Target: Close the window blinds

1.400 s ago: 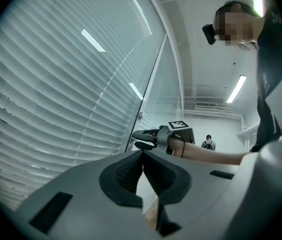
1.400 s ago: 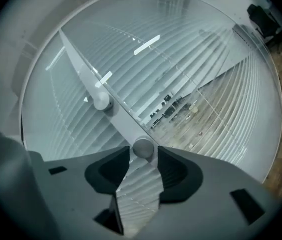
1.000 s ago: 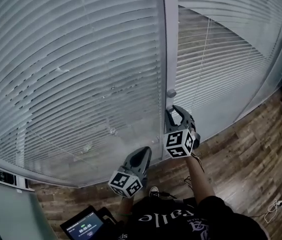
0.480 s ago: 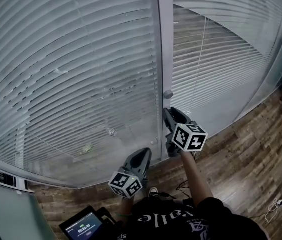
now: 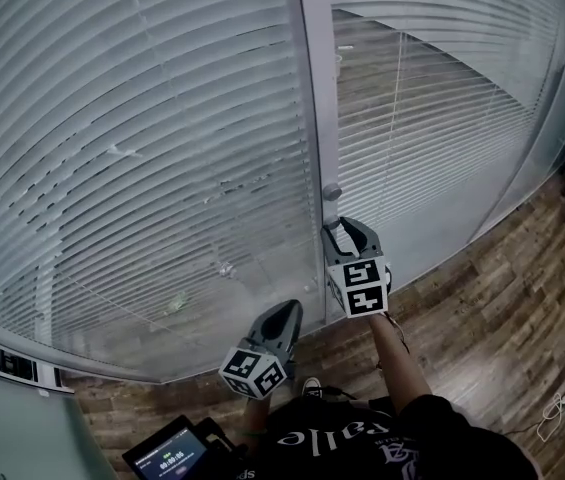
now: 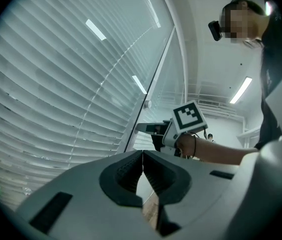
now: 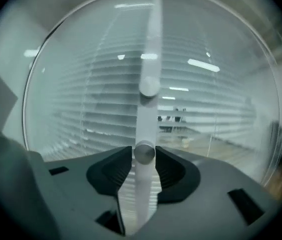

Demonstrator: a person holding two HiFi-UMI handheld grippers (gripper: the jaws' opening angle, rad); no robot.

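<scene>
Slatted blinds hang behind glass on both sides of a white mullion; the right panel shows gaps between its slats. Two round metal knobs sit on the mullion. The upper knob is free. My right gripper is up against the mullion, and its pads sit against both sides of the lower knob, which the gripper hides in the head view. My left gripper hangs lower and to the left, jaws shut and empty. The right gripper also shows in the left gripper view.
A wooden floor runs along the foot of the window. A small screen device sits at the bottom left by the person's body, and a white cable lies on the floor at the right.
The right gripper has twisted at the mullion: its marker cube rolled to the right half a second ago and has come back upright. The left gripper has stayed where it was.
</scene>
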